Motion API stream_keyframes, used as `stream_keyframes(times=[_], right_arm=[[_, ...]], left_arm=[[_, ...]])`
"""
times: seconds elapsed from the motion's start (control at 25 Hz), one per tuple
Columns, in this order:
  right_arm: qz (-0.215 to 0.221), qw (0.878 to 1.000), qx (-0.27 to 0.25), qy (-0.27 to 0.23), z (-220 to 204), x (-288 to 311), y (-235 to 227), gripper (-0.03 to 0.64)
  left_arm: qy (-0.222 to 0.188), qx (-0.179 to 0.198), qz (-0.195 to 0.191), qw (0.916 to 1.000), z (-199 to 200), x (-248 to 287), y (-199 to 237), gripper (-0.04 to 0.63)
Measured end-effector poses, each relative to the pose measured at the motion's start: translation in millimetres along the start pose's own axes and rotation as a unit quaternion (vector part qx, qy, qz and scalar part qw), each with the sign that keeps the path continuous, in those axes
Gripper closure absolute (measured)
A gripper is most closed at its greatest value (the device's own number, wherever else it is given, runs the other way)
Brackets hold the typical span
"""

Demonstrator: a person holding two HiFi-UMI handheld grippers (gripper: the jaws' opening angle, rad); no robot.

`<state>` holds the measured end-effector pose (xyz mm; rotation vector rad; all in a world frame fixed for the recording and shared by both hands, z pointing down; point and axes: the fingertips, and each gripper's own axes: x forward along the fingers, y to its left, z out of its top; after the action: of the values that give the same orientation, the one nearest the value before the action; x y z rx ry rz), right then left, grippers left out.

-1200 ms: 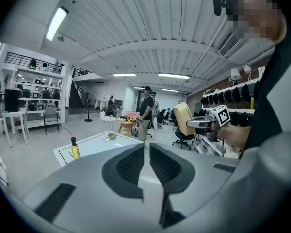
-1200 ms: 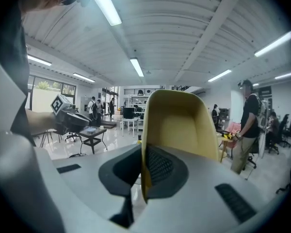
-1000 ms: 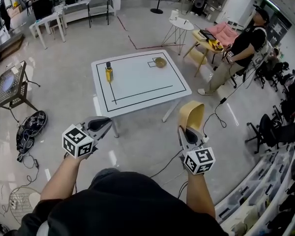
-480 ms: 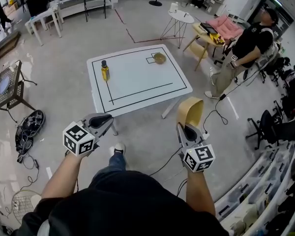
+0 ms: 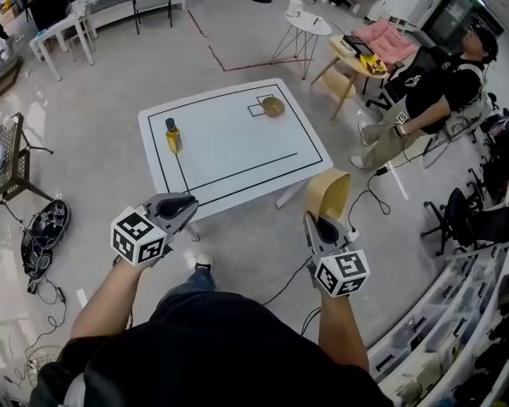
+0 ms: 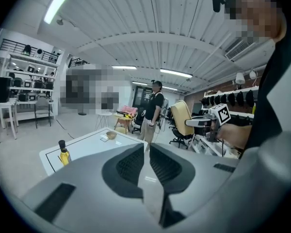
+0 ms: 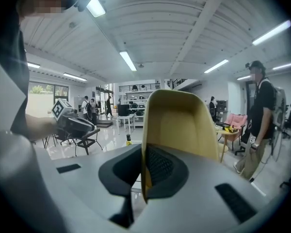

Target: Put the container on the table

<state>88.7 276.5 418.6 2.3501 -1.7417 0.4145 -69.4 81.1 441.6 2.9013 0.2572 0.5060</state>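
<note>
A tan open-topped container (image 5: 327,195) stands upright in the air, its left wall pinched by my right gripper (image 5: 321,224), which is shut on it. The right gripper view shows the container (image 7: 182,123) filling the middle, with the gripper (image 7: 142,155) clamped on its rim. My left gripper (image 5: 181,203) is shut with nothing in it, held level at the left (image 6: 146,148). Ahead stands the white table (image 5: 237,155) with black lines. A yellow bottle (image 5: 172,135) stands at its left edge and a small bowl (image 5: 274,106) at its far side.
A person (image 5: 428,91) sits or leans to the table's right, near a wooden side table (image 5: 360,62) and a round white table (image 5: 310,25). Cables (image 5: 42,237) lie on the floor at the left by a black stand (image 5: 2,155). Office chairs (image 5: 471,223) line the right.
The table has come closer and lower in the head view as the wearer steps forward. Both grippers keep their pose, the right one still holding the container.
</note>
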Motion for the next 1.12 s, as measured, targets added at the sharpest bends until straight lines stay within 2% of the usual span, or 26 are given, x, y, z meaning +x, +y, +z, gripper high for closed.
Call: stream_keyframes(times=[0.6,1.12], right_arm=[[-0.02,1.0,0.007,0.022,30.0,98.6,-25.7,0.609],[-0.029,0.999,0.001,0.026,57.0,165.3,-21.1,0.609]], left_arm=[[-0.004,-0.004,-0.03,0.9995,41.7,47.9,104.2,0.554],[-0.009,-0.001,-0.05,0.9987,61.3,59.4,172.4,0.554]])
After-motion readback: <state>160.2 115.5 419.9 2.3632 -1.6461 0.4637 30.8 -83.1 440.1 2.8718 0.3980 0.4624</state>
